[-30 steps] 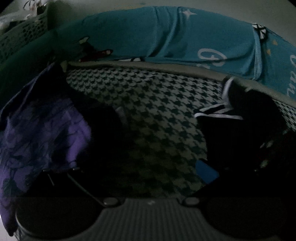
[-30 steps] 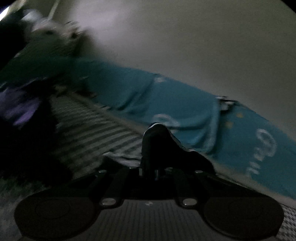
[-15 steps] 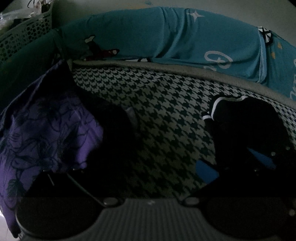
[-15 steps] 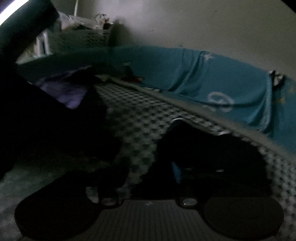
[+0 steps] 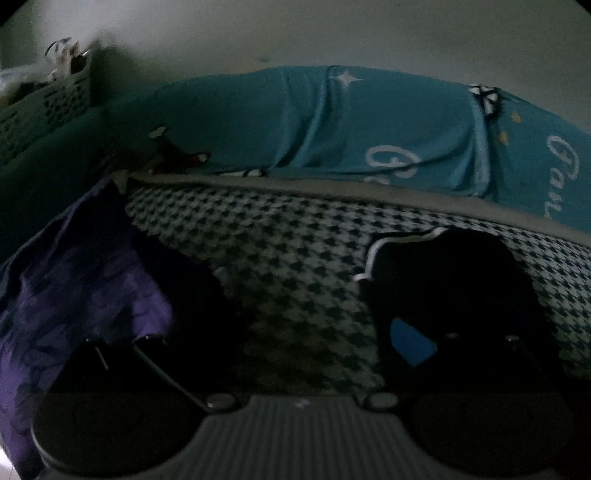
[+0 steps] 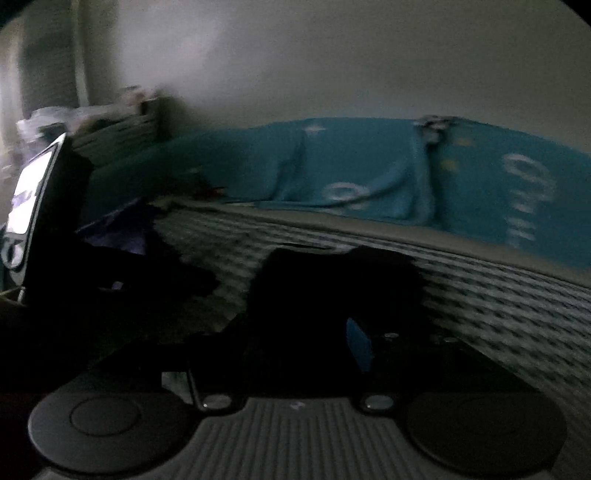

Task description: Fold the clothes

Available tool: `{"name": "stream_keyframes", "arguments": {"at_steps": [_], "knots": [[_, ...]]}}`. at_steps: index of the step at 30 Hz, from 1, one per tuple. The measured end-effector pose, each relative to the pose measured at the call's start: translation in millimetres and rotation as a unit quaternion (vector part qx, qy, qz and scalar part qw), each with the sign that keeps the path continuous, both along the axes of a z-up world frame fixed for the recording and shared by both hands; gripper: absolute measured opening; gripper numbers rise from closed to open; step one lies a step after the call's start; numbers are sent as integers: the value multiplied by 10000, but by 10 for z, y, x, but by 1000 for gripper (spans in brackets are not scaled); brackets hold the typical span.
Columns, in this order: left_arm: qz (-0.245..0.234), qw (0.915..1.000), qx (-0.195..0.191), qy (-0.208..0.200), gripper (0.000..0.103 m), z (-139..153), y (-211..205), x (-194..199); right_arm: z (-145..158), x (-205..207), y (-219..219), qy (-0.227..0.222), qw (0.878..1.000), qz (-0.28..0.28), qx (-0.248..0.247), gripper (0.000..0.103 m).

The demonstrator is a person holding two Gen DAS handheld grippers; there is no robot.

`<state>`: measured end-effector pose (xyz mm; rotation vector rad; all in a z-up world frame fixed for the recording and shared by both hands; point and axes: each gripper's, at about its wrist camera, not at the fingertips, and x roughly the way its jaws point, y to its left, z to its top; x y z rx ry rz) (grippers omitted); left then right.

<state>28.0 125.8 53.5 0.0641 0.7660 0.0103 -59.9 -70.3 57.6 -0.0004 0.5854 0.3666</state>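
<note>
Dark garment [image 5: 443,280] with white trim lying on the houndstooth bed cover [image 5: 295,251], ahead of the right gripper [image 6: 295,347] (fingers apart after just opening, not pressing it), left gripper [image 5: 295,354] fingers wide apart, purple cloth [image 5: 85,295] just left of them, teal blanket [image 5: 332,125] behind.

A folded garment [image 5: 443,280] lay on my blanket [image 5: 280,251], right of a heap of clothes [image 5: 85,280]; behind both, a sheet [image 5: 295,122] and basket [image 5: 48,107] lined the wall [image 5: 295,33]
</note>
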Motion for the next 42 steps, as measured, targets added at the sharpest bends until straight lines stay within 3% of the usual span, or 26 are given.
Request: {"name": "stream_keyframes", "arguments": {"at_steps": [6, 20, 27, 30, 38, 42], "knots": [[-191, 9997, 122, -24, 103, -76, -230, 14, 25, -325, -452, 85, 9968, -788, -116, 58], [-71, 9939, 956, 550, 103, -612, -313, 109, -223, -899, -1339, 448, 9761, -2053, -556, 59], [-81, 9937, 1015, 478, 103, -543, -237, -50, -409, -1087, -1548, 699, 9675, -2376, -503, 64], [-65, 9955, 826, 460, 103, -467, -170, -233, -485, -1127, -1603, 830, 9654, -2447, -365, 65], [-223, 9967, 573, 538, 103, -463, -158, -828, -605, -1118, -1682, 762, 9665, -2442, 205, 66], [-269, 9960, 559, 638, 103, -538, -160, -1025, -676, -1034, -1620, 628, 9690, -2388, 8, 66]]}}
